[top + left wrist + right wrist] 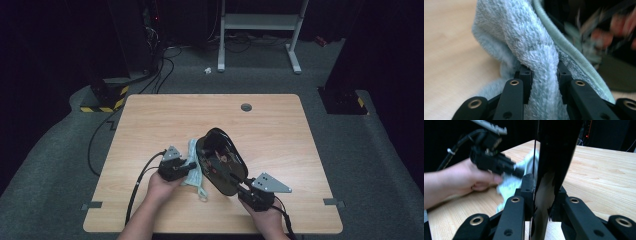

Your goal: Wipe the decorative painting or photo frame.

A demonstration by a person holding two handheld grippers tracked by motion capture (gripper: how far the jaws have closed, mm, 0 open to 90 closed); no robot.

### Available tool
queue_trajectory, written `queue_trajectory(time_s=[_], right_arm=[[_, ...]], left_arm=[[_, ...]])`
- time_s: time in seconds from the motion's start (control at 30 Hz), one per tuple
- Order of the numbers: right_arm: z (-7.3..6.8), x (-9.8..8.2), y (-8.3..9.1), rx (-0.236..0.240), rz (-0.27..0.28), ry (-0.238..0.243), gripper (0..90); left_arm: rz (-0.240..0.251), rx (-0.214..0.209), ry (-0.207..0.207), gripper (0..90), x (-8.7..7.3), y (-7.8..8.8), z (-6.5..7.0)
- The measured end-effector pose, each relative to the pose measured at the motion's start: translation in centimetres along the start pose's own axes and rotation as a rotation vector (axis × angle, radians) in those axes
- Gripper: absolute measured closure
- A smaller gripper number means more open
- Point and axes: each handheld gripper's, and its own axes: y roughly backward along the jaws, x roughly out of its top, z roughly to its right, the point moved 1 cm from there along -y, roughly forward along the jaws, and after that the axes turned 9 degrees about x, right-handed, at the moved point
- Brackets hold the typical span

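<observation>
Left gripper [189, 165] is clamped on a light blue terry cloth [534, 47]; in the left gripper view the fabric is pinched between both pads, jaws narrow, with the cloth bunched up above them. The cloth is pressed against the left face of a black glossy tray [221, 161], which is held tilted on edge over the wooden table [280, 125]. The lower end of the cloth hangs down to the tabletop. Right gripper [243, 189] is closed on the tray's near rim; in the right gripper view the thin black edge [554, 157] is seen gripped between both pads, jaws narrow. A coloured pattern is seen on the tray's inner face, blurred.
</observation>
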Motion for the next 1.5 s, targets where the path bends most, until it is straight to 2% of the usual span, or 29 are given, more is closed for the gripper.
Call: queue_trajectory(time_s=[0.07,0.17,0.27,0.33,0.37,0.4,0.57,0.7,0.97,1.07,1.17,1.27,1.33,1.37,1.5], right_arm=[[0.0,0.0,0.0,-0.001,0.000,0.000,77.2],[0.0,0.0,0.0,-0.004,-0.001,0.001,77.2],[0.0,-0.1,0.0,-0.005,-0.002,0.000,77.2],[0.0,-0.1,0.0,-0.007,-0.002,-0.001,77.1],[0.0,-0.1,0.0,-0.008,-0.003,0.000,77.0],[0.1,-0.1,0.0,-0.009,-0.003,-0.002,76.9],[0.1,-0.1,0.1,-0.010,-0.007,-0.001,76.5],[0.0,-0.2,0.1,-0.013,-0.007,-0.001,76.2],[0.0,-0.2,0.2,-0.013,-0.006,0.002,75.0],[0.0,-0.2,0.2,-0.013,-0.003,0.004,73.3],[0.0,-0.1,0.4,-0.011,0.002,0.005,69.8],[0.0,-0.1,0.5,-0.016,0.002,0.010,67.5],[-0.1,-0.1,0.5,-0.017,-0.004,0.010,64.8],[-0.1,-0.2,0.5,-0.017,-0.008,0.011,63.3],[-0.3,-0.5,0.5,-0.021,-0.025,0.025,57.4]], left_arm=[[-0.001,0.043,-0.055,73.4,0.0,0.0,0.7],[-0.001,0.027,-0.014,73.1,0.0,0.1,0.2],[0.030,0.036,0.030,72.7,0.2,0.7,-0.4],[0.049,0.059,0.040,72.4,0.4,1.2,-0.7],[0.049,0.059,0.040,72.4,0.4,1.2,-0.7],[0.056,0.081,0.033,72.3,0.5,1.9,-1.1],[0.080,0.137,0.041,71.7,0.1,4.0,-1.8],[0.070,0.198,0.008,71.1,-0.7,5.7,-2.3],[0.048,0.284,0.024,69.9,-3.1,8.6,-3.8],[0.043,0.312,0.026,69.9,-3.9,8.9,-4.1],[0.016,0.328,0.029,68.2,-4.7,8.4,-4.4],[-0.004,0.340,0.003,65.8,-4.9,8.0,-4.3],[-0.001,0.341,-0.002,65.1,-5.2,7.6,-4.2],[-0.020,0.340,-0.002,64.4,-5.2,7.4,-4.3],[-0.016,0.339,0.014,60.5,-5.1,7.4,-4.4]])
